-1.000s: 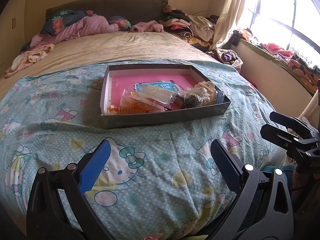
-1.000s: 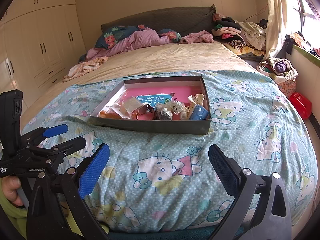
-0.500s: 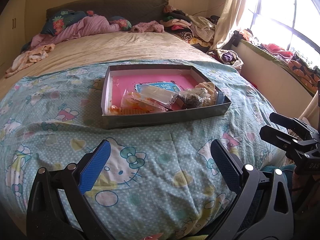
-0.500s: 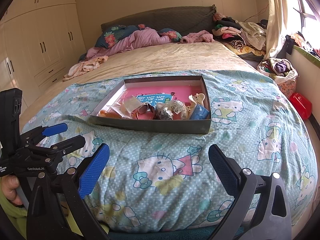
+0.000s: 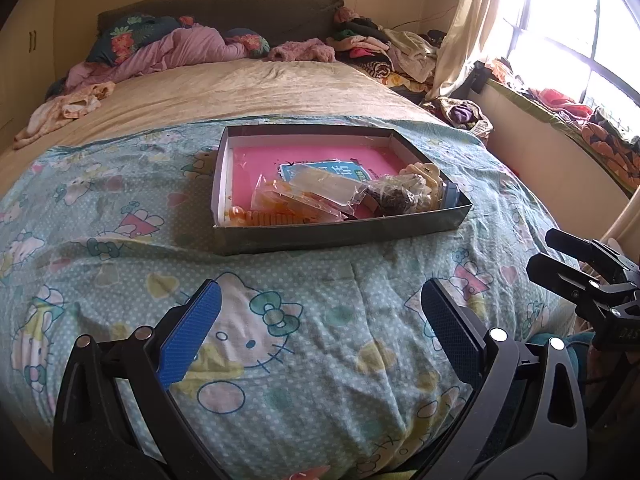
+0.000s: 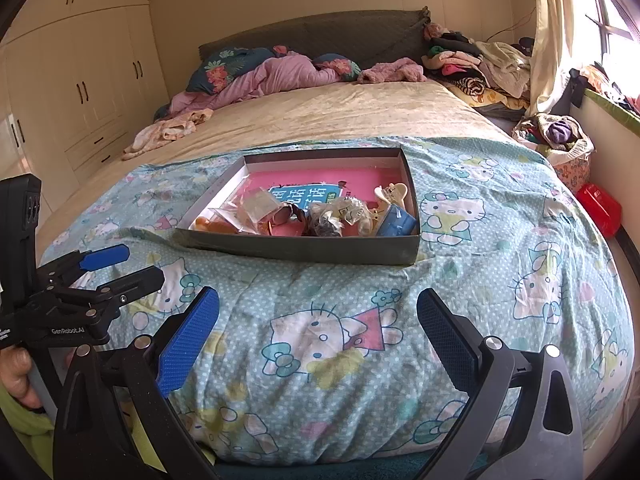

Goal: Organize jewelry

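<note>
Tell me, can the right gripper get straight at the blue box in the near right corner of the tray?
Probably yes. The right gripper is open and empty, only bare blanket lies before it, and the blue box sits against the tray's low near wall.

Jewelry tray with contents too jumbled to identify

Ahead of both claws, clear packets (image 5: 320,190) in the tray (image 5: 340,236) overlap; their small pieces are indistinct. The tray's near wall hides its front contents.

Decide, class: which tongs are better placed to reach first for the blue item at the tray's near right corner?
Probably the right tongs. In their view the blue item lies almost straight ahead in the tray. From the left tongs it sits off to the right. Both are open, well short of the tray.
</note>
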{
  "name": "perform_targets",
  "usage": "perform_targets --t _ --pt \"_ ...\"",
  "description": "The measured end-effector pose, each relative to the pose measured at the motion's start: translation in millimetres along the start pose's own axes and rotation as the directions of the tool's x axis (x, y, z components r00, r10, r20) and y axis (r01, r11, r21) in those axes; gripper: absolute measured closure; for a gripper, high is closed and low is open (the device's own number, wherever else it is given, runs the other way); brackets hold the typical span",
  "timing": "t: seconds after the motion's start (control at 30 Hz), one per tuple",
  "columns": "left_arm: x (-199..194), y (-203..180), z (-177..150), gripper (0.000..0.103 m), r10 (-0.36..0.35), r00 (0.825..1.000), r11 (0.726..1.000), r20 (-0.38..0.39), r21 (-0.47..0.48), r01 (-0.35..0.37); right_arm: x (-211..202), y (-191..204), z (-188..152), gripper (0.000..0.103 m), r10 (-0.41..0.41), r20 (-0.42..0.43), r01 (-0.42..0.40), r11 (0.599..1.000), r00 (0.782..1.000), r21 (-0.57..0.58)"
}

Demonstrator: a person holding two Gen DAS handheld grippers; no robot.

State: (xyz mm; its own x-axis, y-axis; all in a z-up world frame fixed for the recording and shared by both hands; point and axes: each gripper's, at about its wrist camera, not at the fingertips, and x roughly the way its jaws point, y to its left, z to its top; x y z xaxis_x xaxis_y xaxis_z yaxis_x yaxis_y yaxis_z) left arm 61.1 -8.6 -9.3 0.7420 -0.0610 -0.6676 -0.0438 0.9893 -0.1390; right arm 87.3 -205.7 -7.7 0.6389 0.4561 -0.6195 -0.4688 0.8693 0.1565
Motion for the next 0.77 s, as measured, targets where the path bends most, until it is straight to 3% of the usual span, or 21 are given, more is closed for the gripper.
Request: perform_targets --t 0.13,0.3,0.47,0.57,0.67,0.77 --pt "1.5 9.0 -0.6 0.01 0.023 1.0 0.999 -0.006 -0.032 -0.023 3.2 -5.8 -1.3 0.005 -0.004 -0.007 0.004 1.0 1.0 0.015" --pt "8.7 21.7 1.3 0.01 0.125 0.991 0.99 -0.046 -0.055 -0.128 9.9 -18.8 -0.9 0.005 -0.025 -0.021 0.026 0.999 0.999 0.046" --pt "17.8 62.6 9.6 0.01 0.179 0.982 0.973 -0.054 -0.136 -0.185 15.3 -50.1 4.4 0.005 -0.052 -0.023 0.054 0.991 0.998 0.126" --pt "31.4 115.9 21.4 0.009 0.234 0.969 0.94 -0.078 -0.236 -0.246 23.6 -85.2 14.9 0.005 -0.127 -0.028 0.13 0.98 0.992 0.148" --pt "44.8 177.5 34.0 0.009 0.355 0.93 0.871 -0.095 -0.328 -0.366 42.4 -141.0 27.1 0.005 -0.26 -0.046 0.264 0.95 0.964 0.167" --pt "57.4 235.3 45.3 0.009 0.436 0.893 0.793 -0.112 -0.422 -0.44 71.7 -208.7 37.2 0.005 -0.361 -0.11 0.377 0.899 0.926 0.224"
